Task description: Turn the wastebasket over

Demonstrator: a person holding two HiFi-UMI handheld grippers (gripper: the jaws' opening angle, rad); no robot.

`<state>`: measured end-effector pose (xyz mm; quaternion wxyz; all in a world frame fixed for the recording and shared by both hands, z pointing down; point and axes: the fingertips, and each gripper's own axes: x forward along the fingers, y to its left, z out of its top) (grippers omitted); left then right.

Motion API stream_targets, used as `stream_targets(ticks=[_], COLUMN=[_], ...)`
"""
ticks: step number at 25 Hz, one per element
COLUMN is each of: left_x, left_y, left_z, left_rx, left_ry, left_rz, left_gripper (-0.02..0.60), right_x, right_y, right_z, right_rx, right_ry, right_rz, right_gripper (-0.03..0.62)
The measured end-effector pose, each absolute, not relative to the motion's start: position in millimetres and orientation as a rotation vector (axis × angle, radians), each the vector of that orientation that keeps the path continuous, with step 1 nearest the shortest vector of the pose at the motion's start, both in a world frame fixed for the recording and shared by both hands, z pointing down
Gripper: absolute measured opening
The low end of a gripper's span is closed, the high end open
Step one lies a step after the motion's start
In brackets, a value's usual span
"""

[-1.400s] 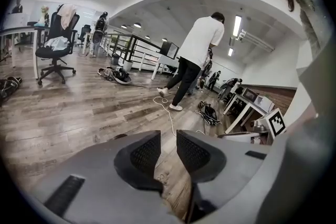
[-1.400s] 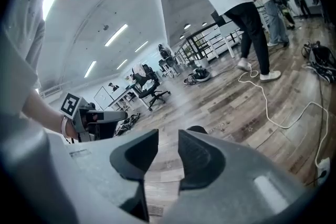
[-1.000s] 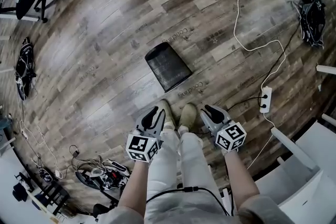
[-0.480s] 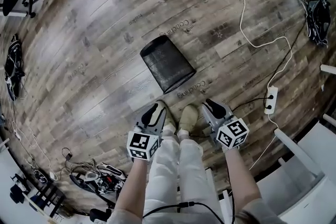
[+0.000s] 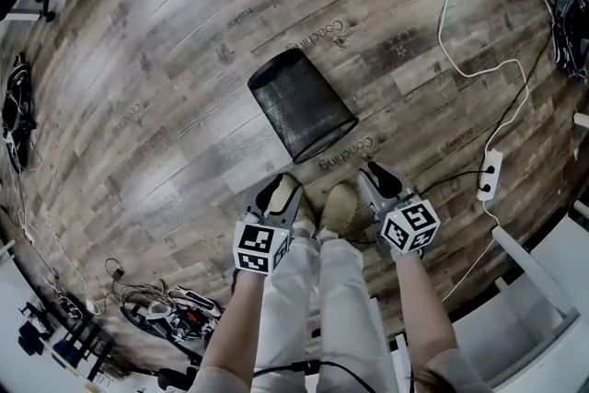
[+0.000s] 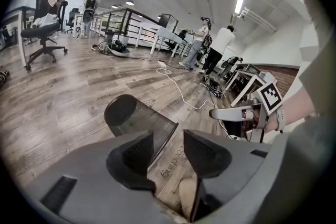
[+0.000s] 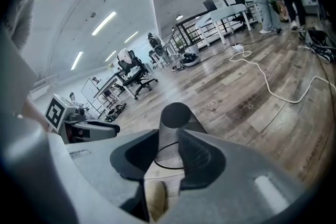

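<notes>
1. We see the wastebasket [image 5: 302, 106] out on the open wood floor [image 5: 166, 60], well away from any edge of it, just ahead of our shoes [image 5: 339, 207].
2. It looks to stand mouth down, wide rim on the boards and narrow end up (black mesh all over).
3. Our left gripper [image 5: 276, 187] hangs near the rim's left side without touching it. Its jaws are apart and opening, and nothing sits between the pads; its own view shows only the wastebasket [image 6: 134, 115] and floor beyond them.
4. Our right gripper [image 5: 377, 172] hangs near the rim's right side, also clear of it. Its jaws are apart and opening too, and they grip nothing.
5. A white cable [image 5: 460, 60] runs across the floor to a power strip [image 5: 490, 175] to the right of the wastebasket, well apart from it.
</notes>
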<state>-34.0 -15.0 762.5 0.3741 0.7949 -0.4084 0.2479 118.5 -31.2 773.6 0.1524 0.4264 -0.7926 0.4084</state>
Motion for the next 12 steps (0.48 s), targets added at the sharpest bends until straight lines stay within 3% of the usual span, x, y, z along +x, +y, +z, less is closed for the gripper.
stream_targets(ticks=[12], left_x=[-38.4], left_y=[-4.5], left_z=[864.0], left_rx=[1.958], left_ry=[-1.131], left_rz=[0.788], left_gripper=[0.222], right_x=[127.3], right_y=[-31.1], right_z=[874.6], right_rx=[1.303], right_ry=[-2.175], right_rz=[1.164], right_gripper=[0.135])
